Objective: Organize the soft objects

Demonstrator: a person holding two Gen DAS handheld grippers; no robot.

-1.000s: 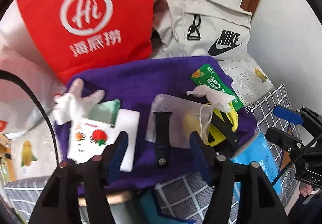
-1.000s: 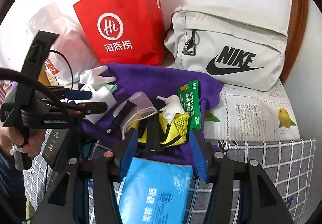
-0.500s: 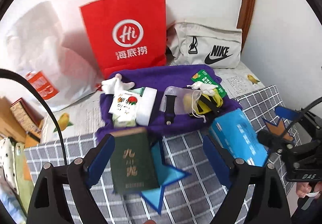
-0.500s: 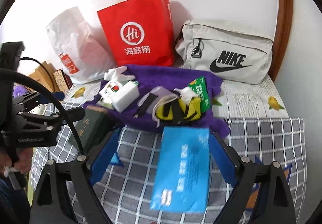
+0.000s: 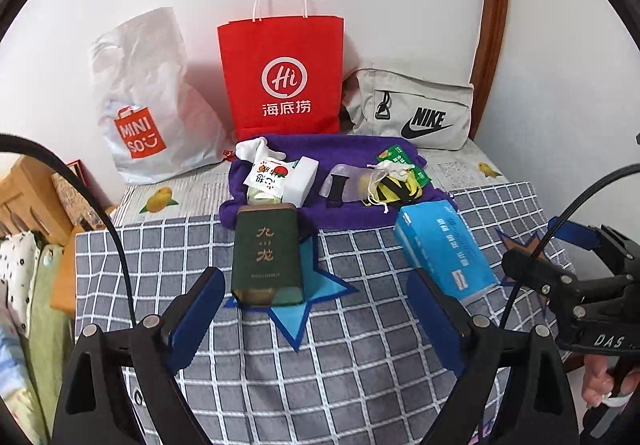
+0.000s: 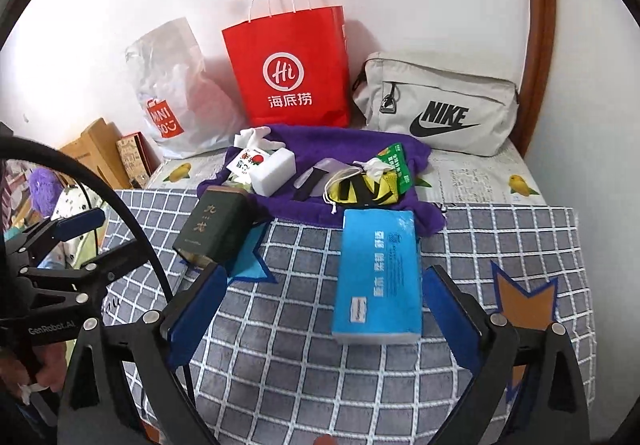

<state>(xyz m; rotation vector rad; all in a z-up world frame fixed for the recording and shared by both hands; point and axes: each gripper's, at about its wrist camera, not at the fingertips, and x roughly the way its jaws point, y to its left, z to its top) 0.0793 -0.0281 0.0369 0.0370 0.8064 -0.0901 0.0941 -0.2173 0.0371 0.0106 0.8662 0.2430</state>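
Left wrist view, left gripper (image 5: 316, 309) and right gripper (image 6: 324, 309) fingers spread, empty, one tissue pack (image 6: 378, 277), one green box (image 5: 267, 255), one purple towel (image 5: 320, 149).

left tool (image 5: 316, 313): fingers wide apart, empty, at 6 o'clock | right tool (image 6: 320, 309): fingers wide apart, empty, at 6 o'clock

There are three bags: one red paper bag (image 5: 282, 77), one white plastic bag (image 5: 152, 101) and one grey pouch (image 5: 412, 111). There is one purple towel (image 5: 348, 149), one green box (image 5: 266, 253) and one blue tissue pack (image 5: 442, 247).
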